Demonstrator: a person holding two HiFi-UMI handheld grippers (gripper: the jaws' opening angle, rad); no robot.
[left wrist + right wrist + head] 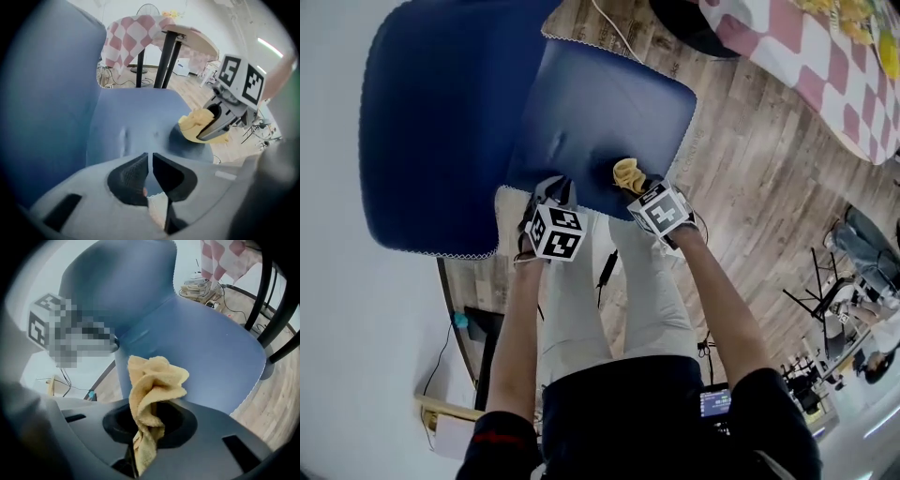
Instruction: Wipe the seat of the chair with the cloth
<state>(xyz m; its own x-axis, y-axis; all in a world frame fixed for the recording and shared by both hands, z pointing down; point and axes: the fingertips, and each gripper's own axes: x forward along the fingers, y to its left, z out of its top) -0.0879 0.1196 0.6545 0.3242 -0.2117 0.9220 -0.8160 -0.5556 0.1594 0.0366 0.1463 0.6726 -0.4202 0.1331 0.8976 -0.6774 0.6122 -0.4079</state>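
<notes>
**Cloth at the front edge of the seat, both jaws closed**

We start wide: the wood-plank floor [750, 187] runs under everything. On it stands the blue chair [441, 122], its tall backrest filling the upper left of the head view. The seat [609, 103] spreads out towards us, with a pale scalloped trim along its rim.

Off to the upper right is a table [825, 66] draped in a red-and-white checked cover. The left gripper view shows its dark legs beyond the chair.

Closer in, the person's legs [581, 300] in light trousers stand right at the front of the seat, and both bare forearms reach forward and down.

Now the tools. The left gripper [551, 189] sits at the seat's front left corner, its marker cube facing up at us. In its own view the jaws are drawn together, with only a hairline slit left. We see nothing pinched there, just blue seat and a bit of the scalloped edge behind the slit.

The right gripper [636, 183] is just beside it, near the middle of the front edge and pointing steeply down. Its jaws are clamped on the cloth [627, 173].

That cloth is yellow, soft and bunched into a loose ruffle. Most of it spills out beyond the jaw tips, and a tail trails back between them. It hangs low over the front part of the seat, with a dark shadow beside it on the blue. We cannot tell whether it is actually pressing on the surface.
</notes>
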